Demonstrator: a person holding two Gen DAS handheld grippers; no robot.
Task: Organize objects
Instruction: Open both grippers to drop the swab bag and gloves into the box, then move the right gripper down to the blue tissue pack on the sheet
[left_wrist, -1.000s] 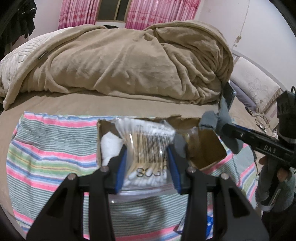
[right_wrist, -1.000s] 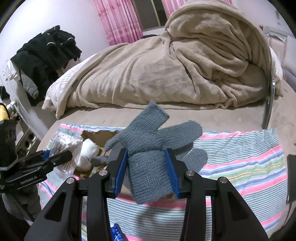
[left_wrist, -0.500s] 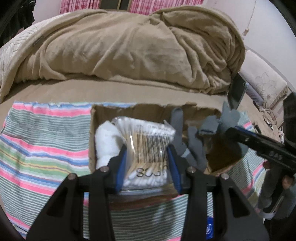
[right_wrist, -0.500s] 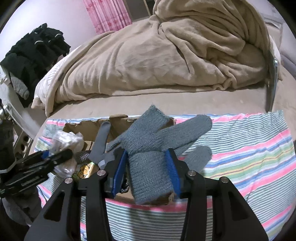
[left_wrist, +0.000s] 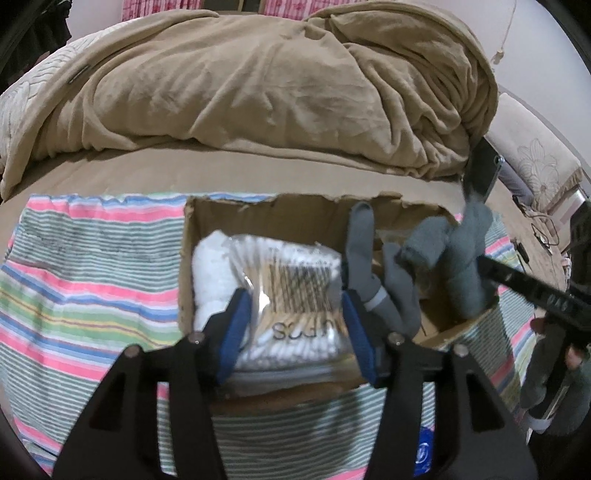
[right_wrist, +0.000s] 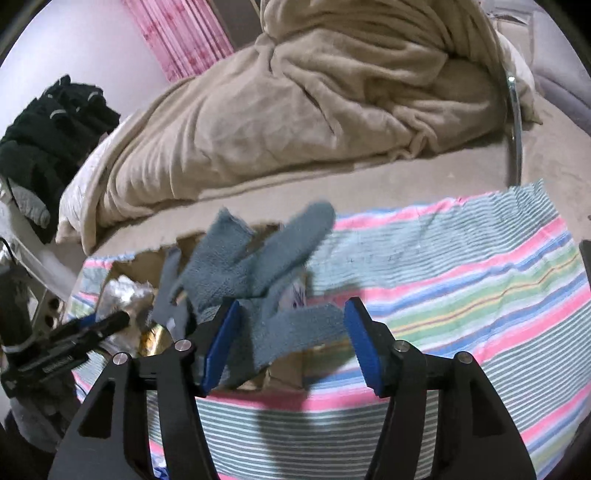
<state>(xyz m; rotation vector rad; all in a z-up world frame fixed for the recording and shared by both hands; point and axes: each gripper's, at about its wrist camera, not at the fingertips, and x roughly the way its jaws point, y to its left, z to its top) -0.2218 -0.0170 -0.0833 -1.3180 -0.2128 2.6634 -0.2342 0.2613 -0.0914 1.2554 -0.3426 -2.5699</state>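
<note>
Left gripper (left_wrist: 295, 325) pinches a clear bag of cotton swabs (left_wrist: 291, 295) low inside the cardboard box (left_wrist: 258, 218), beside a white cloth (left_wrist: 210, 269) at the box's left wall. Right gripper (right_wrist: 291, 339) has its jaws spread wide; grey knit glove (right_wrist: 255, 269) lies loose between them, over the box's right side. Box sits on a striped cloth (left_wrist: 92, 266).

I see a bed (left_wrist: 221, 173) filling the room, a rumpled tan blanket (left_wrist: 280, 92) heaped at twelve o'clock. Pink curtains (right_wrist: 184, 33) hang at eleven o'clock against a pale wall (right_wrist: 85, 48). Dark clothes (right_wrist: 48, 122) pile at nine o'clock; a floral pillow (left_wrist: 532, 158) lies at two o'clock.
</note>
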